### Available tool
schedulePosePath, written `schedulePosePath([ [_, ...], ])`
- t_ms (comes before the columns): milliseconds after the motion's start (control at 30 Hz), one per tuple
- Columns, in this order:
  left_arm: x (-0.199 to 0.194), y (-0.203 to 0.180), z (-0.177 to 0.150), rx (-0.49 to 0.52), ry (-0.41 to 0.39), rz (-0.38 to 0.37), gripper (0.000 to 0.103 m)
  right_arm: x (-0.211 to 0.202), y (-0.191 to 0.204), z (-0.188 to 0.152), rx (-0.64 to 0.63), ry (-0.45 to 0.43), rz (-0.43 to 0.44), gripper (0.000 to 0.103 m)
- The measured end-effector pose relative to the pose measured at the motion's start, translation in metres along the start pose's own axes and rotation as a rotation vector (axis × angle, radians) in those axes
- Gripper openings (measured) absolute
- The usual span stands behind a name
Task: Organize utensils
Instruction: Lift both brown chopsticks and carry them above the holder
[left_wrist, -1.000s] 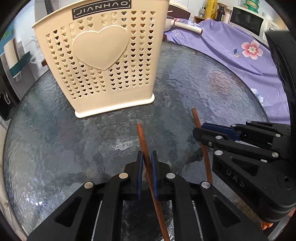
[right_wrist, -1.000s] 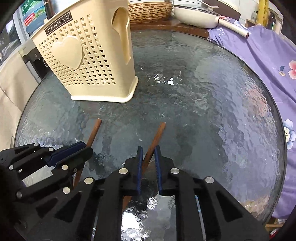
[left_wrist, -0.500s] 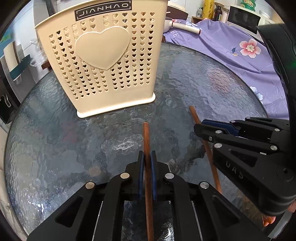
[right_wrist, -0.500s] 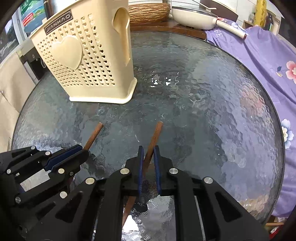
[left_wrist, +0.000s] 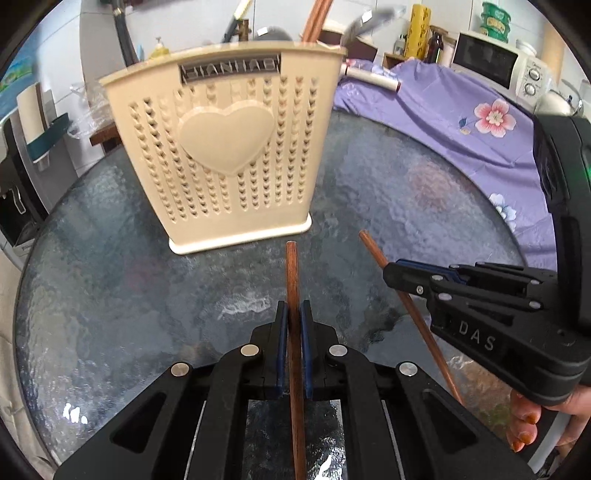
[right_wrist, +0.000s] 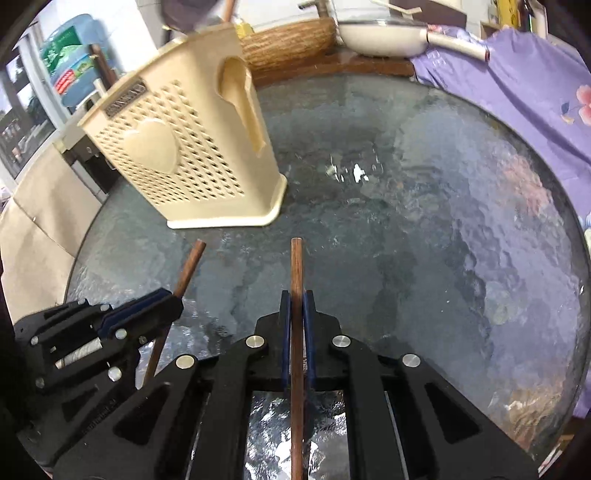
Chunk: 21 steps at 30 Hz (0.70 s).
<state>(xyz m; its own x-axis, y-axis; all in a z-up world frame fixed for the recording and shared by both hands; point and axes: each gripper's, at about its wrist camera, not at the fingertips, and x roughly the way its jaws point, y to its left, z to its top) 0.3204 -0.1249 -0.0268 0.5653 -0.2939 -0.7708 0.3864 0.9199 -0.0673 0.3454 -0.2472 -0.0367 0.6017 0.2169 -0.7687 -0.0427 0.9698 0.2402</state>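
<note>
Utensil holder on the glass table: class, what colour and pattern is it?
Cream utensil holder, heart-shaped perforations around one raised heart; clearest from the left wrist.

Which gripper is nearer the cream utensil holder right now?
Left, slightly. The left gripper faces the holder head-on, clamping a chopstick. The right gripper, clamping the other chopstick, sits off the holder's corner.

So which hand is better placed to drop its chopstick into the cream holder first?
Probably left. The left gripper faces the holder squarely, its chopstick aimed at it. The right gripper sees the holder off to its side.
</note>
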Motion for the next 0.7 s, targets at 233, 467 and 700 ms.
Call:
schedulePosePath([
  [233,-0.034,0.005,-0.001,-0.017,-0.068,-0.020,0.007,-0.036,0.004,-0.003,-0.018,-0.080,0.082,0.007],
  [467,-0.069,0.012,0.000,-0.036,-0.138,-0.048,0.007,-0.081,0.012,-0.002,-0.043,-0.177,0.147,0.007],
  [700,-0.100,0.018,0.001,-0.046,-0.204,-0.055,0.007,-0.122,0.027,-0.006,-0.104,-0.284,0.164,0.007],
])
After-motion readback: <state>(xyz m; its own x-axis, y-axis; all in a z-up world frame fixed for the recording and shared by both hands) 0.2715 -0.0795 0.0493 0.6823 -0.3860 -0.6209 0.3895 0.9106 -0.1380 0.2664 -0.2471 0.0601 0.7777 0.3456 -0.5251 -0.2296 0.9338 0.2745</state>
